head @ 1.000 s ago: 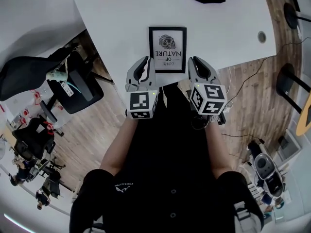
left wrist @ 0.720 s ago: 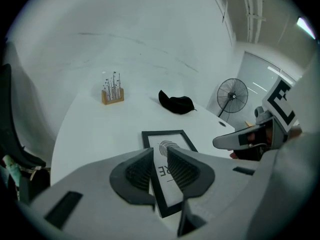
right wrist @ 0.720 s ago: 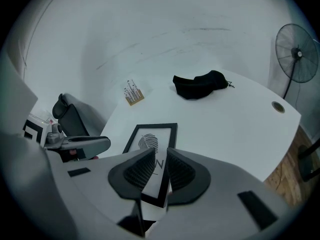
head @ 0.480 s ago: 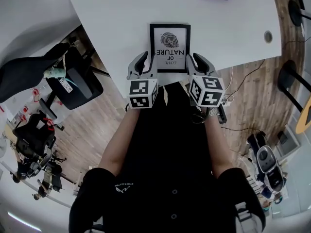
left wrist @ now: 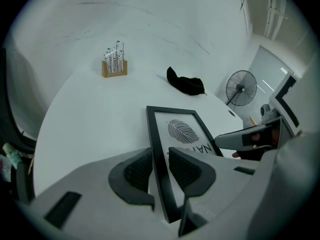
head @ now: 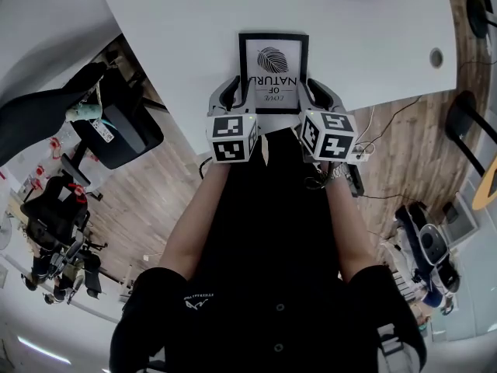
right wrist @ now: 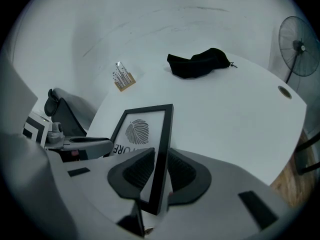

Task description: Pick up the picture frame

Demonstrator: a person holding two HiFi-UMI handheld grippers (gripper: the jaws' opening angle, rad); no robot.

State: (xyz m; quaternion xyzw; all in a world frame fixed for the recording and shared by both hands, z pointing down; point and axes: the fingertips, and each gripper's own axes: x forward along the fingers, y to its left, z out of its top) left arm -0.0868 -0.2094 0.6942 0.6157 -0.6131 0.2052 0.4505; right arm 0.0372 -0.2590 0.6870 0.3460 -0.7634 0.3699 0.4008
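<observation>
Here the picture frame (head: 272,70) sits at the near edge of the white table (head: 194,45), about midway along it. It is a slim black rectangle around a white print with a dark feathery leaf and block lettering. Whether it rests flat on the smooth tabletop or is raised a little off it cannot be told.

The left gripper (head: 234,93) has its two ribbed black pads clamped on the frame's left rail. In the left gripper view (left wrist: 160,166) the thin rail runs straight between them. The right gripper (head: 309,92) grips the opposite rail the same way, with the black bar pinched between its curved grey jaws (right wrist: 159,171). Each gripper carries a cube with square black-and-white markers.

Toward the far edge of the table a crumpled black cloth (right wrist: 199,62) lies in a soft heap. Well apart from it, nearer the far left corner, stands a small wooden block (left wrist: 114,64) bristling with thin metal pins. A round cable hole (right wrist: 285,91) pierces the tabletop near its right edge. Beyond the table stands a round wire-caged fan (left wrist: 241,88). A dark office chair (head: 116,130) stands on the wood-plank floor to the left.
</observation>
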